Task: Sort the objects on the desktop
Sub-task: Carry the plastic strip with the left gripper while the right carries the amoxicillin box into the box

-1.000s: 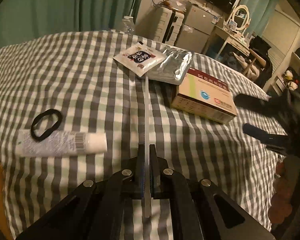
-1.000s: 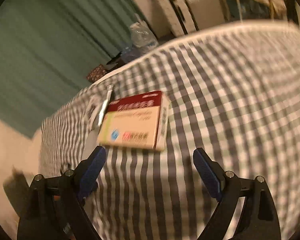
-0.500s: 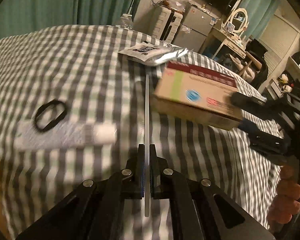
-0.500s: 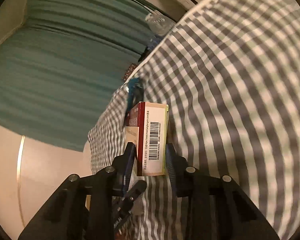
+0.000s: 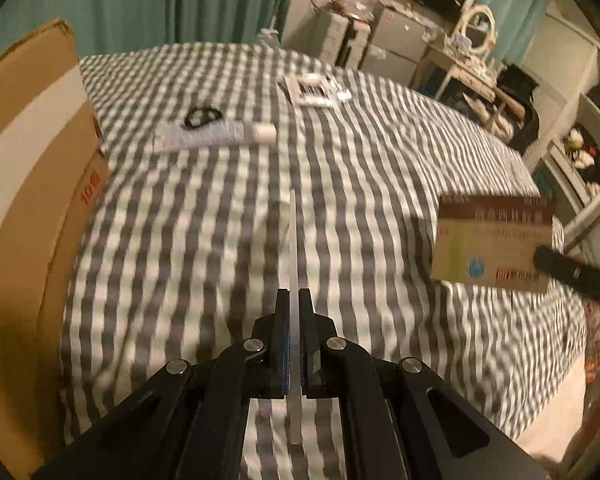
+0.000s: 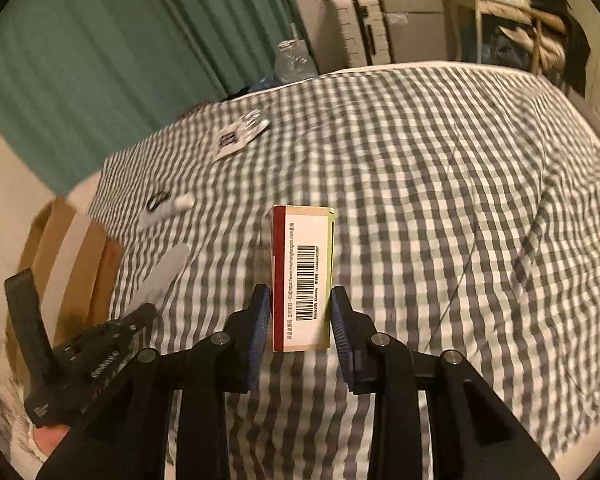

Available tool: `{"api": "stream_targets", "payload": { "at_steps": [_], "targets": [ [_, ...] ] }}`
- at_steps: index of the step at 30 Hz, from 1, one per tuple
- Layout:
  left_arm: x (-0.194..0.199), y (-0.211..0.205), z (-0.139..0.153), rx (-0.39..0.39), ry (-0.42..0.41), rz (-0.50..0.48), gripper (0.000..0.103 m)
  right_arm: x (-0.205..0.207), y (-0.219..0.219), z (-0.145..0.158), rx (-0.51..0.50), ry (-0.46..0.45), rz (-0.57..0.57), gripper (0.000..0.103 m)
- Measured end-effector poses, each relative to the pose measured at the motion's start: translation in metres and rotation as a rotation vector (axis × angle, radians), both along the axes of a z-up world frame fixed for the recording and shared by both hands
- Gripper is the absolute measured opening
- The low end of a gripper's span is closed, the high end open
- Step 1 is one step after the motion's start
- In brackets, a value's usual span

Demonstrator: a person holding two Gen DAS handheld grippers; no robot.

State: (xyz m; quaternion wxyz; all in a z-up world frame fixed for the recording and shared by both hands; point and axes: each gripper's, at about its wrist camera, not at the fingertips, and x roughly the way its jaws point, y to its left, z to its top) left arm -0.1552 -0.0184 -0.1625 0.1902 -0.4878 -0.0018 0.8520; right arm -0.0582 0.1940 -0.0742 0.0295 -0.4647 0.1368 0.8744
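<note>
The bed (image 5: pixel 340 184), spread with a gingham sheet, carries what is left to sort; an open cardboard box (image 5: pixel 32 184) stands at its left edge and looks like the likely drop point. The right tongs (image 6: pixel 300 316) are clamped on one end of a medicine carton (image 6: pixel 303 276), which is lifted clear of the sheet with most of its length sticking out past the pads. With so little of it gripped, a quick swing could lever it loose, and it would likely fall short of the box.

The left tongs (image 5: pixel 294 332) are pressed nearly shut on a thin flat white strip (image 5: pixel 293 248), seen edge-on; so slim a thing could pivot or slide out unnoticed. Both tongs appear to head for the same box, so they could knock together at its mouth.

Farther off lie a white tube (image 5: pixel 216 136) with a black hair tie (image 5: pixel 202 117) touching it, and sachets (image 5: pixel 312 89); a low pass could drag them.
</note>
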Motion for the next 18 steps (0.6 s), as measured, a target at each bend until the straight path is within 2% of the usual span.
{"api": "stream_targets", "payload": {
  "at_steps": [3, 7, 11, 14, 18],
  "targets": [
    [0.003, 0.002, -0.007, -0.027, -0.018, -0.009, 0.003, -0.005, -0.017, 0.001, 0.102, -0.024, 0.047, 0.031],
    [-0.003, 0.003, -0.025, -0.059, -0.049, 0.007, 0.003, -0.027, -0.039, -0.01, 0.075, -0.034, 0.085, 0.032],
    [-0.012, -0.001, -0.037, -0.009, -0.051, 0.031, 0.003, -0.052, -0.052, -0.025, 0.102, -0.036, 0.077, 0.034],
    [-0.014, -0.006, -0.038, 0.02, -0.061, 0.034, 0.003, -0.06, -0.051, -0.039, 0.113, -0.081, 0.08, 0.034],
    [-0.015, -0.004, -0.036, 0.011, -0.056, 0.026, 0.003, -0.061, -0.051, -0.05, 0.125, -0.086, 0.064, 0.032]
  ]
}}
